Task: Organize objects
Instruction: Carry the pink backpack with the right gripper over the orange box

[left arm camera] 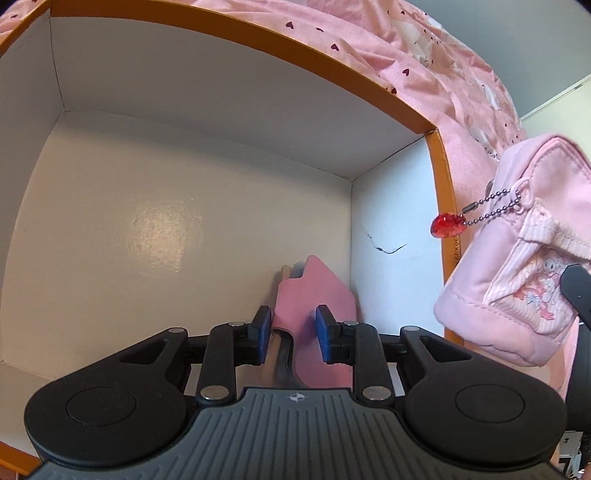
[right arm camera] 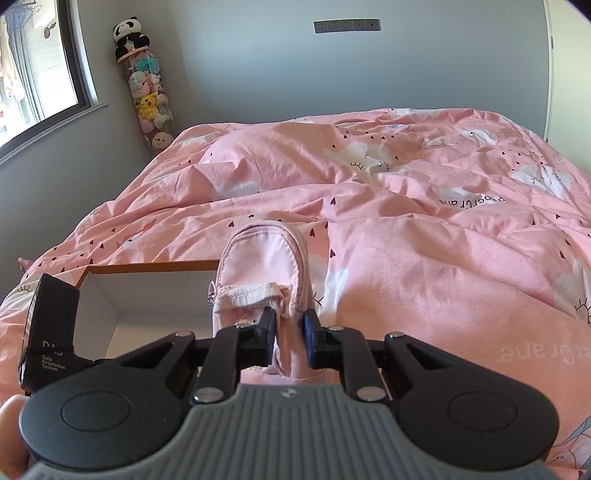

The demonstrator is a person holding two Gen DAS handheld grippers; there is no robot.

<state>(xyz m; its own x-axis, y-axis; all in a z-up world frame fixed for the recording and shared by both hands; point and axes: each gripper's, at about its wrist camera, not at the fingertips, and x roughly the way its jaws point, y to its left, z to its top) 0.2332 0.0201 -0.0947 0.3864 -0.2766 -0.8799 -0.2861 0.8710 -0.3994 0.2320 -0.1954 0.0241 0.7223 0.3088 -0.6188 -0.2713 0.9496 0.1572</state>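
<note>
left tool (left arm camera: 290,334) pinches a pink case (left arm camera: 306,295) inside the box (left arm camera: 229,88); right tool (right arm camera: 290,336) pinches a pink pouch (right arm camera: 258,266) over the bed (right arm camera: 424,221).

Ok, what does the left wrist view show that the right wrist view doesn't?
Only the left wrist view shows the left gripper down inside the box, its fingers either side of a pink case in the corner, and the red charm hanging on the pouch's chain. Only the right wrist view shows the right gripper shut on the pouch, the window and the tube of plush toys. Both show the orange-rimmed box, the pink pouch and the pink bedding.
</note>
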